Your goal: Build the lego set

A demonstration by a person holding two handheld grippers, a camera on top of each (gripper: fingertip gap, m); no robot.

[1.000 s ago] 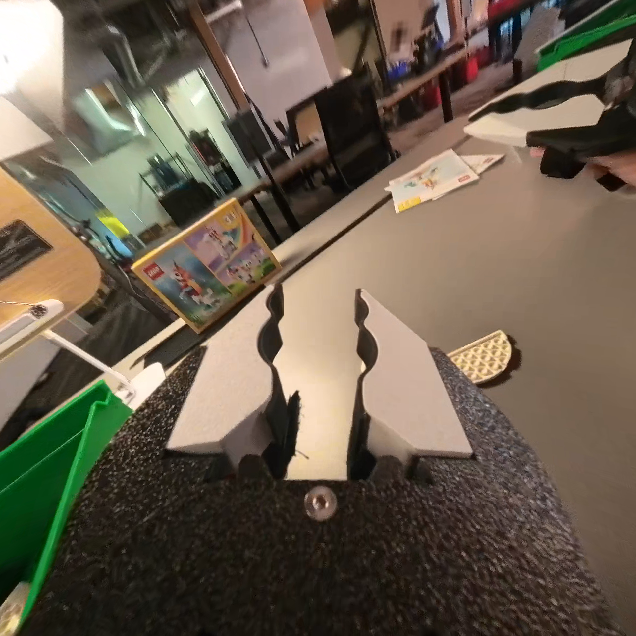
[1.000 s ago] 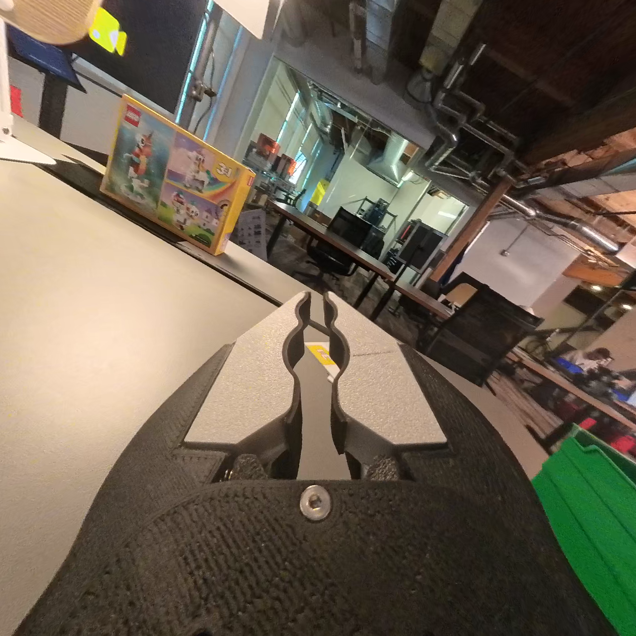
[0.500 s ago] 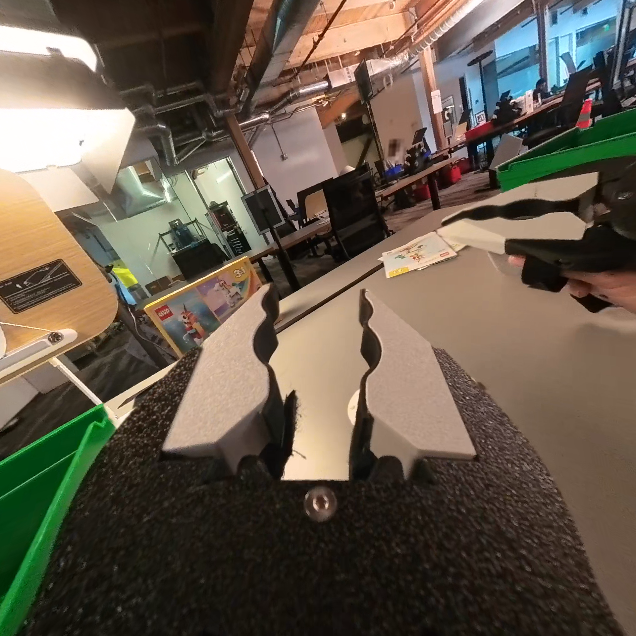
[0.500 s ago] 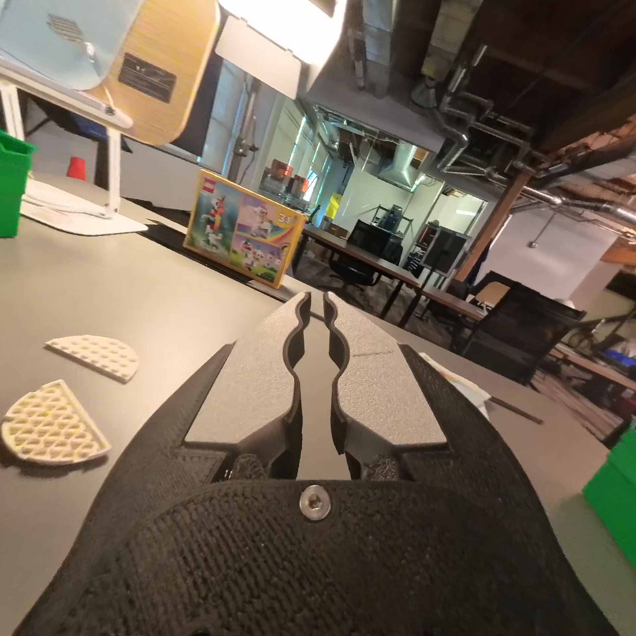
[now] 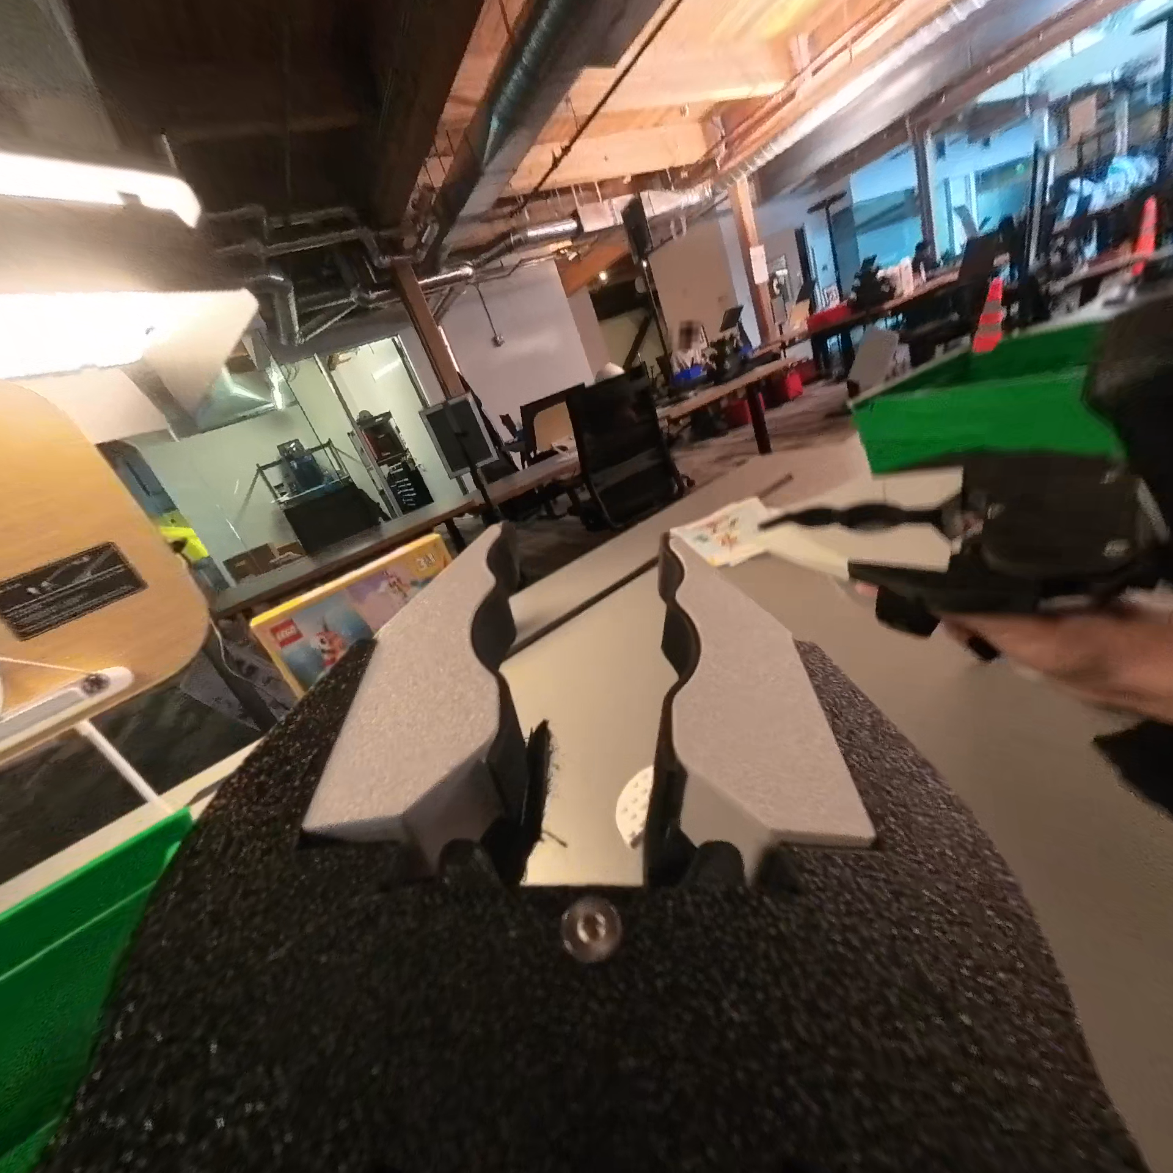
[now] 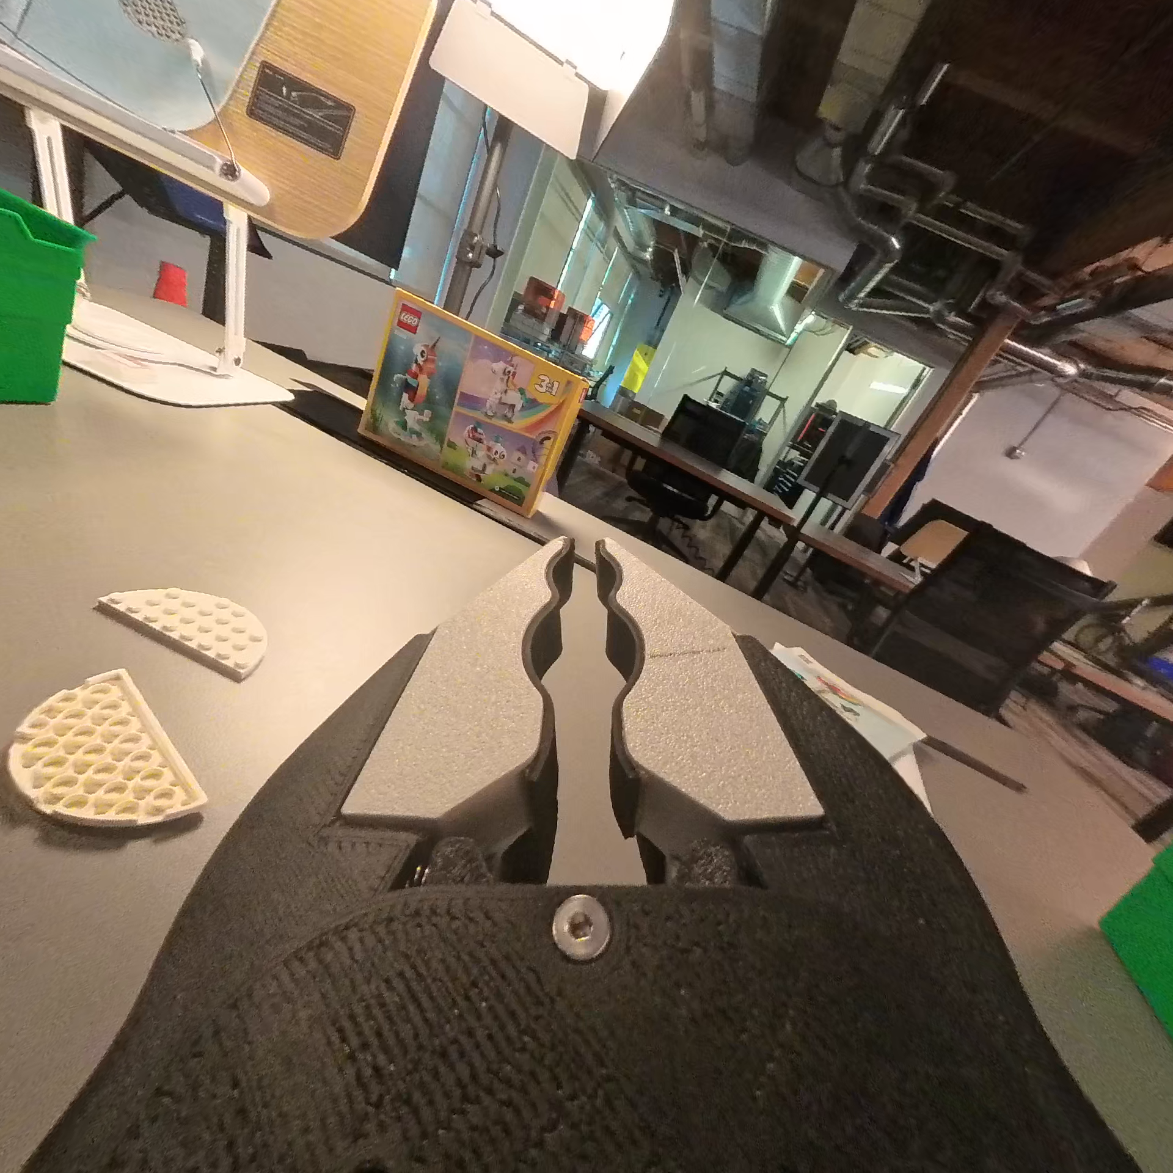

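Two white half-round Lego plates lie on the grey table (image 6: 266, 508): one studs up (image 6: 184, 628), one underside up (image 6: 101, 755). Both are left of my right gripper (image 6: 583, 549), which is shut with only a thin slit between its fingers, empty, above the table. My left gripper (image 5: 581, 558) is open and empty. A piece of one white plate (image 5: 635, 806) shows low between its fingers. The right gripper (image 5: 819, 527), held by a hand (image 5: 1079, 660), also shows at the right of the left wrist view.
The yellow Lego box (image 6: 476, 425) stands at the table's far edge and shows in the left wrist view (image 5: 343, 616). An instruction booklet (image 6: 844, 704) lies to the right. Green bins stand at left (image 6: 32, 304) and right (image 6: 1142, 901). A white lamp base (image 6: 171, 374) is at far left. Left tips to right tips: about 20 cm.
Both views have tilted up and swung. The two plates have come into the right wrist view at left. The left gripper stays open and the right one stays shut.
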